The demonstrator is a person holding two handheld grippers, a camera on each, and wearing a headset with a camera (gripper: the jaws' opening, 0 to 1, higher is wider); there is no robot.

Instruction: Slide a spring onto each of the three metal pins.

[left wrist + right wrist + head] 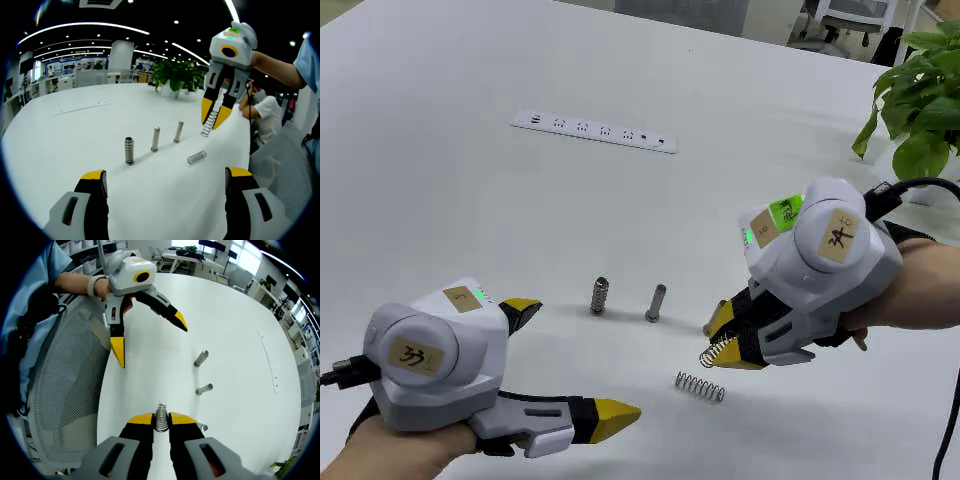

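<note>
3 short silver pins stand upright in a row on the white counter (520,220). The spring-covered pin (600,295) is at the head view's left end, with the middle pin (655,303) and the end pin (178,131) both bare. A loose spring (700,387) lies flat nearby. The held spring (207,128) hangs pinched in the right hand-held gripper (160,420).

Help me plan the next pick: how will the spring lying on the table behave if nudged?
The loose spring lies on its side on the smooth table, so a sideways push would probably roll it. Its thin open coils look light and may compress when pinched.
</note>
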